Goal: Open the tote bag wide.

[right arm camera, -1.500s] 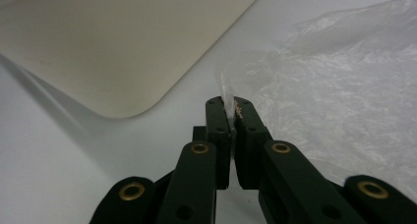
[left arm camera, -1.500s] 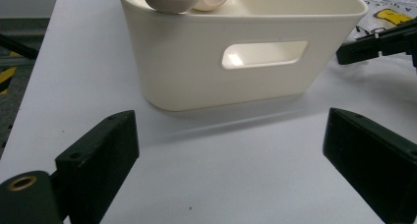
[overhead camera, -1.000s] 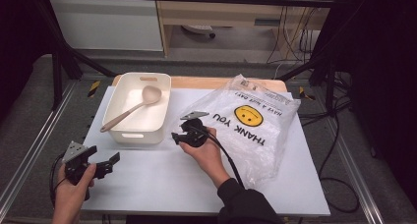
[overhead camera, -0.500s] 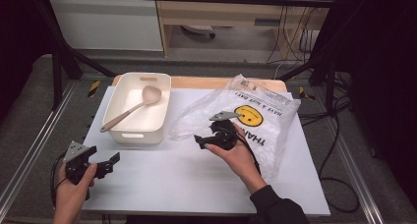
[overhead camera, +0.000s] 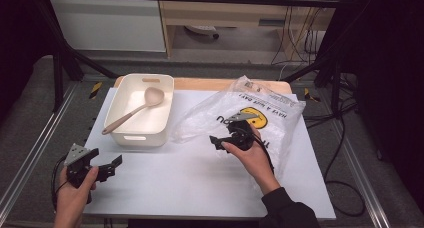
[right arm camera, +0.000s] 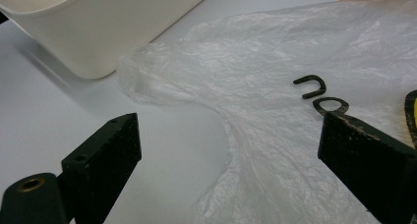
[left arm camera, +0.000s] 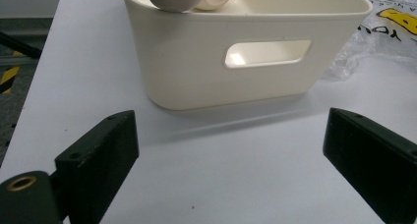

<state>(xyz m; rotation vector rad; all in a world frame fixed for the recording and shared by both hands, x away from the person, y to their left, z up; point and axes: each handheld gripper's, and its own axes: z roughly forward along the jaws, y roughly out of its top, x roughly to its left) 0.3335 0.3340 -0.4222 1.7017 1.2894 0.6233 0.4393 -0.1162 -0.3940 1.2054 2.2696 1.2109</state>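
Plastic bag (overhead camera: pixel 250 115), clear with a yellow smiley face and black lettering, lies crumpled on the white table (overhead camera: pixel 190 188), just right of the cream bin (overhead camera: pixel 140 110), its near edge almost touching the bin's corner. A beige spoon (overhead camera: pixel 135 110) rests inside the bin, its handle leaning over the left rim. The right gripper (overhead camera: pixel 216 142) hovers over the bag's front edge, to the right of the bin; its jaws have just been opening and stand spread, nothing pinched between them, the thin film lying beneath. The left gripper (overhead camera: pixel 114 164) sits in front of the bin, off its left corner, jaws spread wide and empty, facing the bin's handle slot.
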